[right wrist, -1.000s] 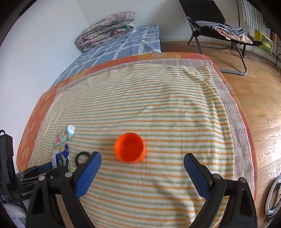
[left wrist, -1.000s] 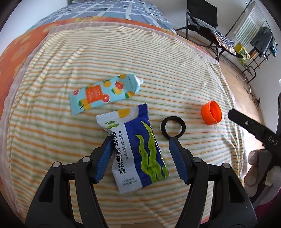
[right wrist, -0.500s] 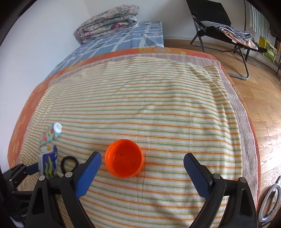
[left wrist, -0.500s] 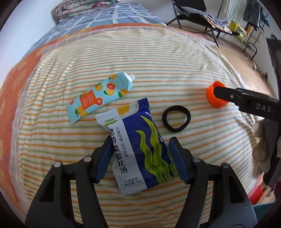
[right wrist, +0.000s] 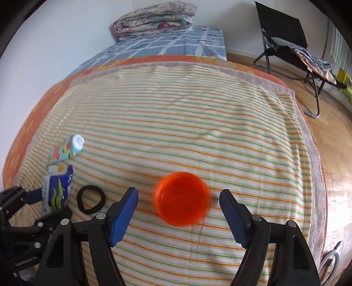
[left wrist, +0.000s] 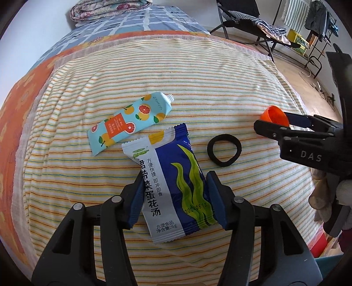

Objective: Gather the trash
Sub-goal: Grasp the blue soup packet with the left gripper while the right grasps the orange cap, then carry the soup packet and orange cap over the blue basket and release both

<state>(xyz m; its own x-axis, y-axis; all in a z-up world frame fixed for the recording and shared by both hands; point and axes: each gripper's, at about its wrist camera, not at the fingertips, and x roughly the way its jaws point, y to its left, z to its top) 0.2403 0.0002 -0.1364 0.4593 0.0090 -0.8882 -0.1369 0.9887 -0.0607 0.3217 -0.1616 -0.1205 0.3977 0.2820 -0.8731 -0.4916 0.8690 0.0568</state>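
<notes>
A blue and white soup packet (left wrist: 173, 187) lies on the striped towel (left wrist: 154, 72). My left gripper (left wrist: 176, 198) is open with its fingers on either side of the packet's lower half. A fruit-print tube (left wrist: 129, 123) lies behind it, and a black hair tie (left wrist: 224, 151) lies to the right. An orange cap (right wrist: 181, 205) lies open side up between the fingers of my open right gripper (right wrist: 180, 217). The cap (left wrist: 275, 115), and the right gripper beside it, also show in the left wrist view. The packet (right wrist: 57, 191), tube (right wrist: 66, 149) and hair tie (right wrist: 91, 199) show at the left of the right wrist view.
The towel covers an orange sheet (right wrist: 28, 127) on a bed. A folded quilt (right wrist: 154, 19) lies at the bed's far end. A black folding chair (right wrist: 286, 44) stands on the wooden floor (right wrist: 338, 154) to the right. A clothes rack (left wrist: 316, 33) stands further off.
My right gripper has moved forward so the orange cap now sits between its fingers, which have narrowed. My left gripper has closed in slightly around the packet.
</notes>
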